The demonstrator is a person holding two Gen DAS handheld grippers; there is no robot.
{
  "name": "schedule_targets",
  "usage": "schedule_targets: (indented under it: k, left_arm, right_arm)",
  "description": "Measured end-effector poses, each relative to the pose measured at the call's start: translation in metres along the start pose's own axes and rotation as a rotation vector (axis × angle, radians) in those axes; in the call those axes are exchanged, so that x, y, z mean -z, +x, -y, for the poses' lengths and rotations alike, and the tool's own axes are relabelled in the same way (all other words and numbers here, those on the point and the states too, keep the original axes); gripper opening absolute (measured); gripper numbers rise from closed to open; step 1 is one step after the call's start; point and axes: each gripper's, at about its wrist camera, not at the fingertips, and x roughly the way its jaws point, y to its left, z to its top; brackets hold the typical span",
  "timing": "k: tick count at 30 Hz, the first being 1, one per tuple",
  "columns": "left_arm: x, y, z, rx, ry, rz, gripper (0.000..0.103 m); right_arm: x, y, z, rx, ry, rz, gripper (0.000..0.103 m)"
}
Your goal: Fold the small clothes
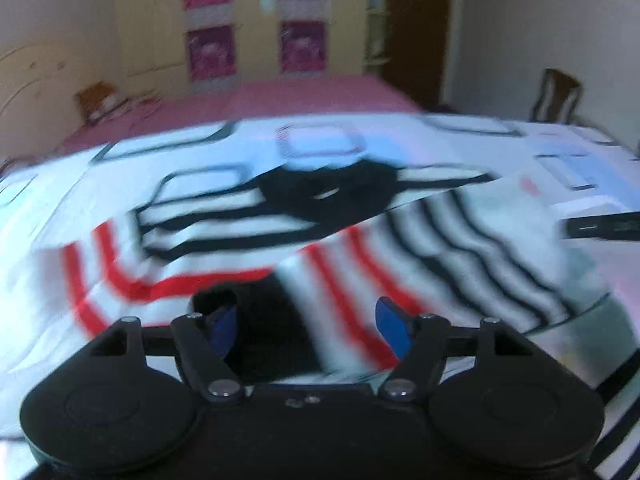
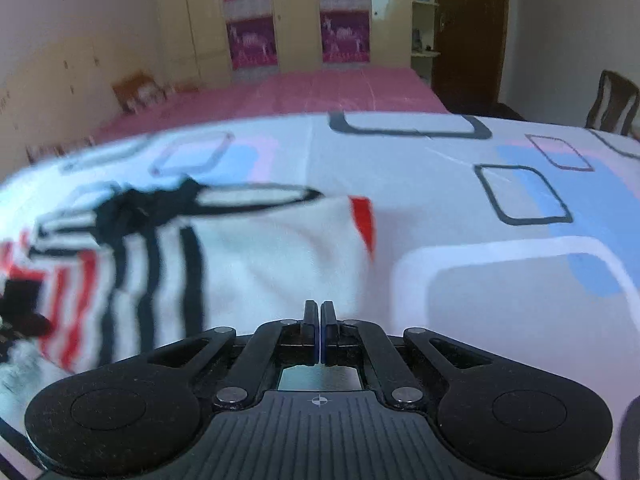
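Observation:
A small white garment (image 1: 400,248) with black and red stripes and a black collar lies partly folded on the patterned bedsheet (image 1: 560,152). My left gripper (image 1: 308,320) hangs low over its near red-striped part. Its jaws are open, with blue pads (image 1: 394,328) wide apart and striped cloth showing beneath the gap. In the right wrist view the same garment (image 2: 260,260) lies to the left and ahead. My right gripper (image 2: 320,312) is shut at the garment's near right edge, and no cloth shows between its pads. Both views are blurred.
The white sheet (image 2: 500,280) with black, blue and pink squares covers the near surface. Behind it is a pink bed (image 2: 320,92), then wardrobes (image 2: 296,12) with purple panels. A wooden chair (image 2: 614,100) stands far right. A dark blurred bar (image 1: 604,226) enters the left wrist view from the right.

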Motion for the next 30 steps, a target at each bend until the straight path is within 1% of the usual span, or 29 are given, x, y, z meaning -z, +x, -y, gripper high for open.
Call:
schedule_targets:
  k: [2,3,4,5,6,7,8,9,10,11,12,13,14,15,16,17,18,19,20,21,22,23,24,25,26,27,28,30]
  left_arm:
    - [-0.002,0.008,0.016,0.014,0.037,-0.026,0.075]
    - [-0.001,0.016,0.02,-0.001,0.057,-0.076,0.078]
    - [0.001,0.022,0.02,-0.013,0.058,-0.112,0.079]
    - [0.0,0.02,0.016,-0.012,0.039,-0.107,0.078]
    - [-0.003,0.013,0.014,-0.03,0.03,-0.109,0.07]
    - [-0.003,0.004,0.013,-0.037,0.03,-0.078,0.07]
    - [-0.002,-0.004,0.011,-0.03,0.022,-0.032,0.075]
    - [0.0,-0.006,0.009,-0.025,0.011,-0.022,0.082]
    - [0.003,0.0,0.009,-0.029,0.01,-0.059,0.081]
    - [0.008,0.011,0.008,-0.031,0.006,-0.114,0.082]
    - [0.011,0.01,0.007,-0.034,-0.01,-0.096,0.08]
    - [0.009,0.004,0.009,-0.038,-0.013,-0.076,0.078]
    - [0.008,-0.004,0.011,-0.038,0.0,-0.052,0.077]
    - [0.008,-0.011,0.014,-0.037,0.022,-0.02,0.081]
    - [0.009,-0.014,0.017,-0.046,0.04,-0.009,0.083]
    - [0.009,-0.008,0.018,-0.054,0.046,-0.035,0.084]
    - [0.011,0.0,0.017,-0.064,0.04,-0.084,0.083]
    - [0.012,0.003,0.014,-0.068,0.02,-0.095,0.083]
    - [0.012,-0.001,0.008,-0.079,-0.021,-0.085,0.081]
    - [0.01,-0.009,0.001,-0.103,-0.061,-0.079,0.073]
    - [0.008,-0.019,-0.003,-0.128,-0.081,-0.063,0.072]
    - [0.007,-0.031,-0.006,-0.148,-0.097,-0.024,0.072]
    - [0.005,-0.047,-0.009,-0.145,-0.123,0.044,0.074]
    - [0.004,-0.054,-0.011,-0.123,-0.145,0.08,0.076]
    - [0.002,-0.055,-0.011,-0.085,-0.151,0.098,0.082]
    - [0.0,-0.051,-0.007,-0.052,-0.13,0.098,0.083]
    - [-0.001,-0.041,-0.001,-0.033,-0.089,0.081,0.084]
    - [0.004,-0.011,0.006,-0.031,-0.022,-0.004,0.083]
  right_arm:
    - [-0.001,0.014,-0.013,0.005,-0.032,-0.032,0.0]
    - [0.004,0.021,-0.018,0.023,-0.05,-0.062,0.0]
    - [0.007,0.019,-0.02,0.03,-0.07,-0.048,0.0]
    - [0.007,0.017,-0.022,0.032,-0.092,-0.052,0.001]
    - [0.006,0.01,-0.021,0.027,-0.094,-0.054,0.001]
    - [0.008,0.0,-0.019,0.019,-0.084,-0.04,0.001]
    - [0.01,-0.012,-0.017,0.013,-0.079,-0.012,0.001]
    - [0.014,-0.02,-0.018,0.008,-0.084,0.005,0.001]
    - [0.019,-0.022,-0.02,0.003,-0.098,0.0,0.005]
    - [0.027,-0.019,-0.023,0.016,-0.112,-0.023,0.033]
    - [0.036,-0.014,-0.025,0.016,-0.117,-0.049,0.047]
    - [0.042,-0.015,-0.027,0.005,-0.127,-0.033,0.051]
    - [0.043,-0.018,-0.032,0.017,-0.153,-0.027,0.051]
    - [0.042,-0.025,-0.035,0.007,-0.159,-0.017,0.051]
    - [0.04,-0.03,-0.035,-0.02,-0.143,0.005,0.051]
    - [0.039,-0.032,-0.035,-0.032,-0.125,0.015,0.051]
    - [0.039,-0.028,-0.034,-0.029,-0.111,0.003,0.051]
    - [0.04,-0.019,-0.034,-0.025,-0.102,-0.042,0.051]
    - [0.042,-0.011,-0.036,-0.018,-0.111,-0.08,0.051]
    - [0.04,-0.013,-0.041,-0.007,-0.135,-0.069,0.051]
    - [0.037,-0.015,-0.043,-0.006,-0.136,-0.069,0.051]
    - [0.033,-0.021,-0.044,-0.024,-0.121,-0.052,0.051]
    - [0.031,-0.026,-0.044,-0.036,-0.109,-0.031,0.051]
    - [0.031,-0.029,-0.045,-0.033,-0.108,-0.021,0.051]
    - [0.031,-0.03,-0.046,-0.025,-0.106,-0.016,0.051]
    - [0.031,-0.029,-0.046,-0.026,-0.097,-0.017,0.051]
    - [0.032,-0.024,-0.048,-0.028,-0.085,-0.027,0.051]
    - [0.035,-0.014,-0.052,-0.006,-0.08,-0.063,0.05]
